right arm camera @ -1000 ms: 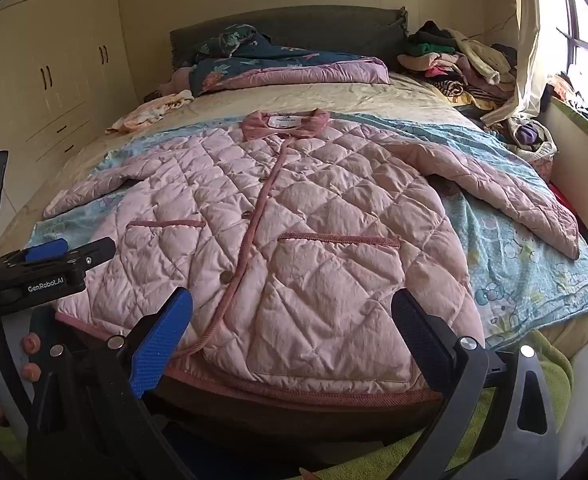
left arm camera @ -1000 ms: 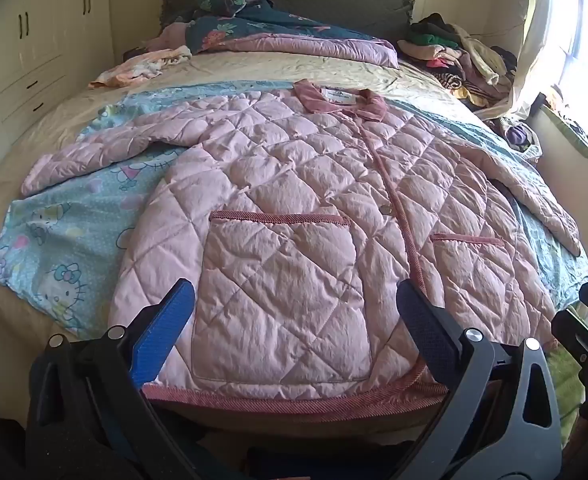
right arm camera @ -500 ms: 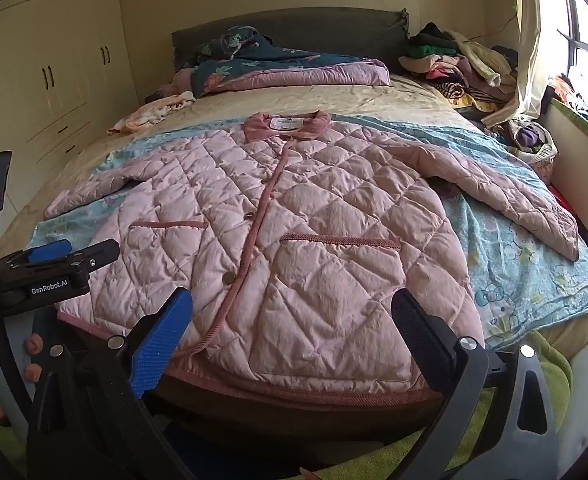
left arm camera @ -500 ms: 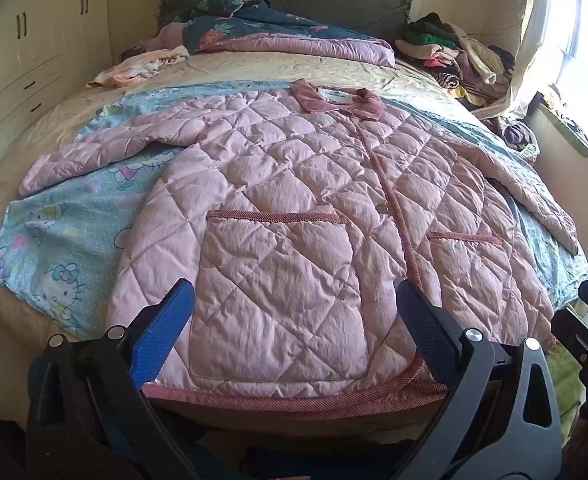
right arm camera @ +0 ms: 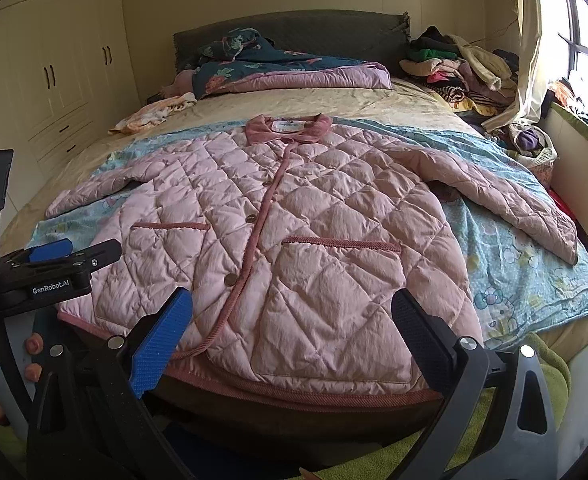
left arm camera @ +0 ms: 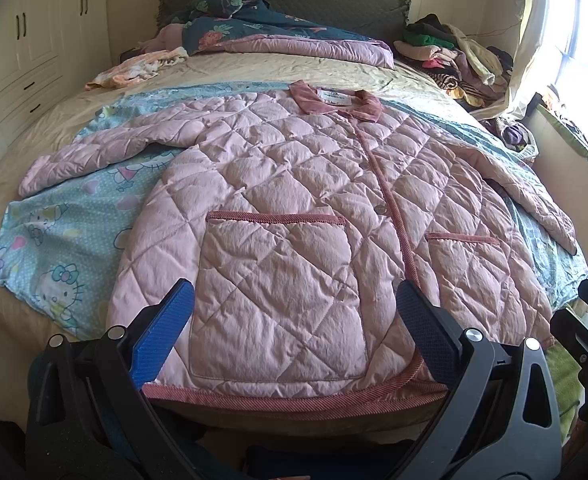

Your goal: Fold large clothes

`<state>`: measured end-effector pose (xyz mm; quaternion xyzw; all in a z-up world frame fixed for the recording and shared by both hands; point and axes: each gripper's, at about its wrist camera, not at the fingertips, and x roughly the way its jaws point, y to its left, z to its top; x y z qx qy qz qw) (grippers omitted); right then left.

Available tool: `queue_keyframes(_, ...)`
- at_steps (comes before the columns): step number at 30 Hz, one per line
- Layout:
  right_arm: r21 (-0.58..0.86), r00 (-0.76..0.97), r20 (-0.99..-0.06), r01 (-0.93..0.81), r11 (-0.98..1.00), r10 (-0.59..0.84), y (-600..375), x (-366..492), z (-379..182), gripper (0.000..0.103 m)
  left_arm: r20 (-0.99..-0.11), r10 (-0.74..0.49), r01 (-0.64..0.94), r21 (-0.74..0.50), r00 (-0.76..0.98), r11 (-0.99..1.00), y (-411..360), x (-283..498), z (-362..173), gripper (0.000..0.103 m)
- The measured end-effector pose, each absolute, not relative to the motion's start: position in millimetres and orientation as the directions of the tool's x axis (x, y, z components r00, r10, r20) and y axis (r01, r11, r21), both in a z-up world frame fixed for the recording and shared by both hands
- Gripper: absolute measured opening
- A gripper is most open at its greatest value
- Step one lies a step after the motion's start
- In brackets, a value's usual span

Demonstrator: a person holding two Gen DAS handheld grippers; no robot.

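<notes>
Nearest: left gripper (left arm camera: 291, 330) with jaws wide apart, gripping nothing, hovering just over the hem; right gripper (right arm camera: 291, 330) likewise spread and empty, above the hem on the other front panel. Quilted pink jacket (left arm camera: 294, 208) spread flat, front up and buttoned, on the cartoon-print sheet (left arm camera: 53, 248) across the foot of the bed (right arm camera: 334, 108), hem (left arm camera: 294, 394) at the near edge, both sleeves splayed outward, collar (left arm camera: 334, 100) farthest away.

Likely troubles, near to far: thick padding slipping from a shallow pinch on the corded hem; catching only the top layer, so front and back separate and the fold bunches; snagging the loose sheet beneath along with the jacket and dragging it up; hem sliding off the near edge if tugged toward the person; right sleeve (right arm camera: 514, 208) near the bed's side edge, apt to trail off during folding; farther back, duvet (right arm camera: 285, 72) and clothes pile (right arm camera: 454, 68) crowding the space.
</notes>
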<state>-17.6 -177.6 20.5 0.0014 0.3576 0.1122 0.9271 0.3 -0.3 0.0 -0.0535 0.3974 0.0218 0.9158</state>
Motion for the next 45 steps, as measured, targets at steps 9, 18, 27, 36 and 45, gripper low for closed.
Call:
queue_keyframes(9,0.082,0.716,-0.664,-0.216,0.973,0.214,-175.9,-17.6,23.3,0.099,-0.73,-0.003,-0.082,-0.081,0.684,0.993,-0.2,0.2,-0.1,0.095)
queue_keyframes(18,0.076,0.721,-0.659,-0.22,0.973,0.214,-172.5,-18.8,25.4,0.099,-0.73,-0.003,-0.082,-0.081,0.684,0.993,-0.1,0.2,-0.1,0.095)
queue_keyframes(27,0.075,0.723,-0.656,-0.221,0.972,0.215,-171.7,-19.4,25.7,0.099,-0.729,-0.004,-0.081,-0.082,0.684,0.993,-0.1,-0.1,-0.1,0.095)
queue_keyframes(36,0.075,0.723,-0.657,-0.22,0.973,0.214,-172.0,-19.4,24.8,0.099,-0.729,-0.003,-0.082,-0.081,0.685,0.993,-0.1,-0.1,0.1,0.095)
queue_keyframes(45,0.084,0.717,-0.661,-0.22,0.972,0.219,-171.1,-18.1,23.5,0.099,-0.729,-0.003,-0.083,-0.083,0.685,0.993,0.7,0.4,0.3,0.095)
